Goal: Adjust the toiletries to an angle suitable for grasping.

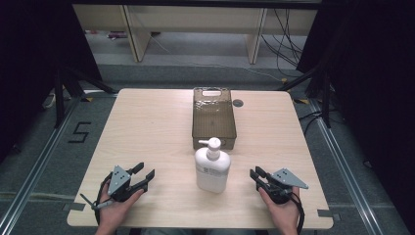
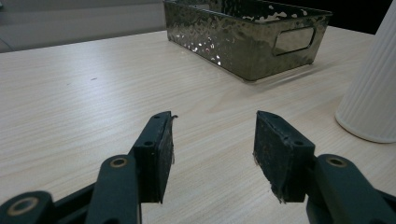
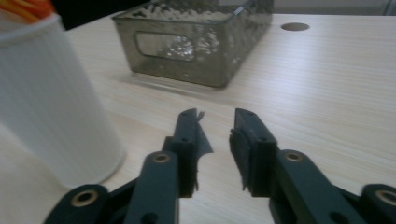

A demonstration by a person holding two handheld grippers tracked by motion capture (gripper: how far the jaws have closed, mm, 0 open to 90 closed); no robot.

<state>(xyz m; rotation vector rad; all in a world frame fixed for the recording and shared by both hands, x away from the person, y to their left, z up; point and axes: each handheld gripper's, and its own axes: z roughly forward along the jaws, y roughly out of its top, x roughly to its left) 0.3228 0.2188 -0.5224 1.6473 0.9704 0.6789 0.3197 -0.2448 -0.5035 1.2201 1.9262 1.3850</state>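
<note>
High view: pump bottle (image 1: 212, 169) upright between both grippers, untouched.

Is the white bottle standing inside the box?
No, the bottle stands upright on the table, just in front of the box.

Open jaws over table (image 2: 93, 79), tinted bin (image 2: 243, 37) ahead, white bottle (image 2: 371, 93) right

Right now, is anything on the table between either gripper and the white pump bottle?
Nothing visible. The white pump bottle stands upright between the left gripper and the right gripper, with bare table on both sides. The smoky plastic bin sits just behind the bottle, out of both paths.
</note>
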